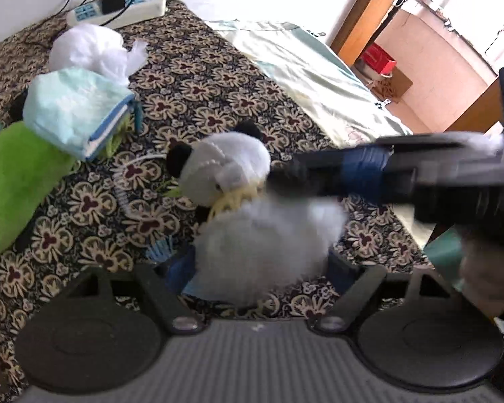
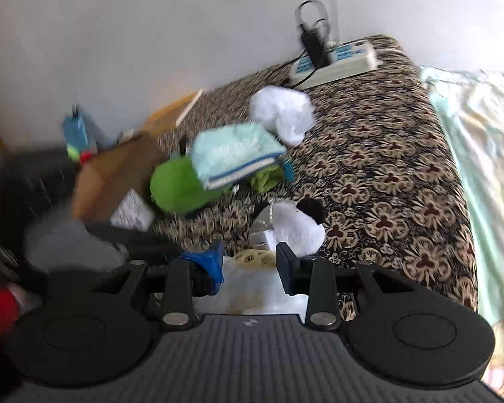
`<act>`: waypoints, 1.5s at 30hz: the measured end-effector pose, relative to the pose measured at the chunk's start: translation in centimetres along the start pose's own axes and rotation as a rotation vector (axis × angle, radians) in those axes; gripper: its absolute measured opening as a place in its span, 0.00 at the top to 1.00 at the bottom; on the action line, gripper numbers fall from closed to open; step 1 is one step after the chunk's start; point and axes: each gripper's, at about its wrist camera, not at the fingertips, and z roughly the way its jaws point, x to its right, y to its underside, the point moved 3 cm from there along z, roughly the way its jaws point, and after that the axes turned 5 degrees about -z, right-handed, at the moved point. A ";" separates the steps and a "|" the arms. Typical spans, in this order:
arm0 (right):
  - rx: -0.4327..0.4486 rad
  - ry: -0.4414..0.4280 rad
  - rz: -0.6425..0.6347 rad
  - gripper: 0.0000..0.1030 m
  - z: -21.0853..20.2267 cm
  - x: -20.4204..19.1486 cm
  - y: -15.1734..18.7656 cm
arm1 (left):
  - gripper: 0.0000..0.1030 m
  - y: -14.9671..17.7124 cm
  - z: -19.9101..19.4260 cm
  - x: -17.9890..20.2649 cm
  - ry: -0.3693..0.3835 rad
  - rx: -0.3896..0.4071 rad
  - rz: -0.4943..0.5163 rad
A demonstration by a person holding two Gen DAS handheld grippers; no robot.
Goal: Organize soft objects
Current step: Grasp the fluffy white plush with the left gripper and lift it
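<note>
A white panda plush (image 1: 235,168) with black ears lies on the patterned bedspread (image 1: 201,60). Its fluffy body sits between the blue-taped fingers of my left gripper (image 1: 262,265), whose pads press its sides. My right gripper (image 1: 279,181) reaches in from the right, blurred, its tips at the panda's neck by a yellowish collar. In the right wrist view the panda's head (image 2: 299,231) shows just beyond my right gripper (image 2: 252,268), which is shut on the plush's white body. A green plush (image 1: 13,194) lies to the left under a folded light-blue cloth (image 1: 74,110).
A crumpled white bag (image 1: 87,47) lies behind the cloth, and a power strip (image 1: 117,6) with a black adapter sits by the wall. A pale green sheet (image 1: 312,77) covers the bed to the right. A cardboard box (image 2: 117,174) stands beside the green plush (image 2: 178,188).
</note>
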 end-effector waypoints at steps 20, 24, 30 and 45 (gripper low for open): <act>-0.148 -0.042 0.075 0.78 1.6 0.2 3.4 | 0.31 2.8 -6.2 -0.2 0.046 0.091 0.098; -0.174 -0.005 -0.036 0.79 1.7 -1.5 4.7 | 0.31 2.1 -6.9 -0.7 0.051 0.112 0.106; -0.204 0.071 -0.216 0.79 2.2 -3.7 6.6 | 0.31 1.1 -6.0 -0.7 0.066 0.120 0.115; 0.044 0.079 0.224 0.78 -3.4 3.5 1.9 | 0.35 -1.2 -4.7 -0.3 -0.007 0.186 0.172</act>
